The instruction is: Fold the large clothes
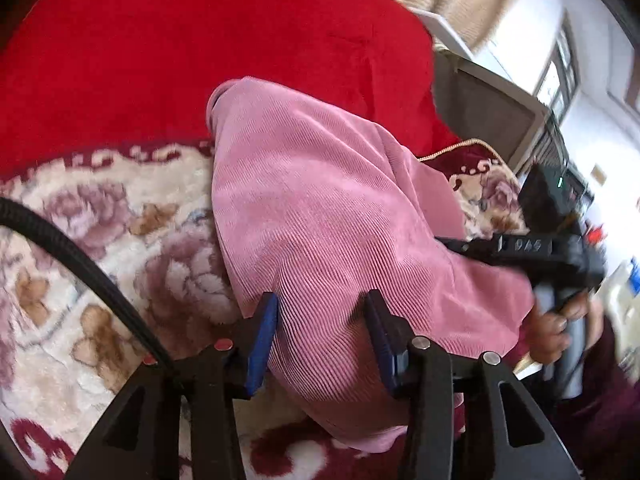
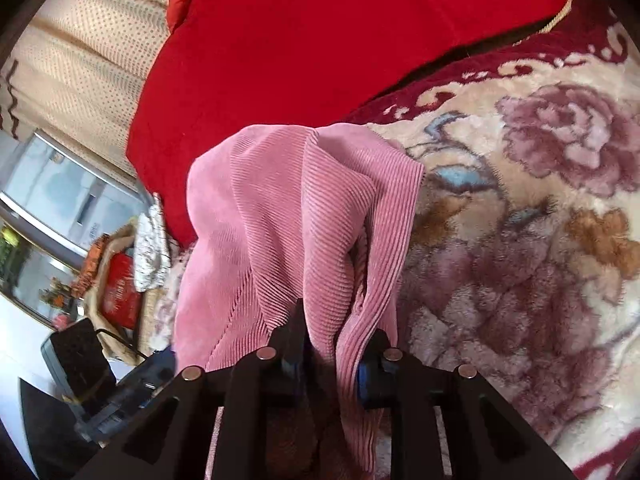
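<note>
The pink ribbed garment (image 1: 320,216) hangs lifted between the two grippers, over a plush floral blanket (image 1: 100,248) with cream ground, mauve roses and a dark red border. Its corduroy-like cloth drapes in soft folds, one end reaching back toward a big red cushion (image 1: 200,52) that lies behind it on the blanket.

The left gripper (image 1: 322,328) has its blue-padded fingers (image 1: 262,340) spread apart, with a fold of the pink cloth bulging between them; the pads sit at either side of the fabric rather than pinched flat on it.

The right gripper (image 2: 330,344) has its fingers drawn in on a bunch of the garment (image 2: 288,208), the cloth gathered and rising out of the narrow gap. From the left camera, that gripper (image 1: 516,246) shows at the far edge of the cloth, with the person's hand (image 1: 556,328) wrapped on its handle.

Beyond the cushion there is a beige dotted curtain (image 2: 80,64) and a bright window (image 2: 60,196).
</note>
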`<move>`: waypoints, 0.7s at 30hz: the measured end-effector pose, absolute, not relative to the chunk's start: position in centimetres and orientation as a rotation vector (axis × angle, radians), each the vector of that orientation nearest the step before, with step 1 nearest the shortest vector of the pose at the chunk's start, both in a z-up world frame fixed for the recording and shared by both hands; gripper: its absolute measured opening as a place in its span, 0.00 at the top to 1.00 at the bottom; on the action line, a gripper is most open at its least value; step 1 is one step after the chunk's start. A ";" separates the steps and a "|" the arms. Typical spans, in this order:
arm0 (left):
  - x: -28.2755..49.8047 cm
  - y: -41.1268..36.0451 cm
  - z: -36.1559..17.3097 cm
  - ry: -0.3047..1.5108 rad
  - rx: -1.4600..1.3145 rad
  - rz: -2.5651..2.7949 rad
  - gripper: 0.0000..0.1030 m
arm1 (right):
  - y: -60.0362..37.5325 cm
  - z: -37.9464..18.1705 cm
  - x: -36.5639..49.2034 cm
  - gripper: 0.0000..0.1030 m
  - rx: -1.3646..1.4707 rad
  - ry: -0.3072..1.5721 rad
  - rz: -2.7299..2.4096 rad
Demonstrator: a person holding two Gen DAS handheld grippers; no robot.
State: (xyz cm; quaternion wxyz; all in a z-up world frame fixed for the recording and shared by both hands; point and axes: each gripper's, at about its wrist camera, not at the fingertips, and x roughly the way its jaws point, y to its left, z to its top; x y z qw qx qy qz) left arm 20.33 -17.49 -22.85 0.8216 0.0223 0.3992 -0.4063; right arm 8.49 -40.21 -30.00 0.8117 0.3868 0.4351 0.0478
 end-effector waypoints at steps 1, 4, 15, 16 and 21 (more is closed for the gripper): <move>20.3 -17.4 -22.8 0.849 0.065 -0.878 0.54 | -40.0 -29.5 8.2 0.74 0.798 0.934 0.085; 21.1 -16.4 -22.8 0.872 0.064 -0.903 0.54 | -39.8 -27.9 7.1 0.62 0.719 0.960 0.032; 19.9 -16.0 -23.2 0.848 0.119 -0.923 0.53 | -38.4 -19.6 13.3 0.43 0.524 0.836 0.087; 19.9 -15.9 -23.3 0.848 0.118 -0.928 0.53 | -38.1 -20.4 15.3 0.43 0.546 0.868 0.104; 20.2 -15.7 -23.7 0.845 0.105 -0.953 0.53 | -38.3 -29.4 22.2 0.45 0.639 1.121 0.035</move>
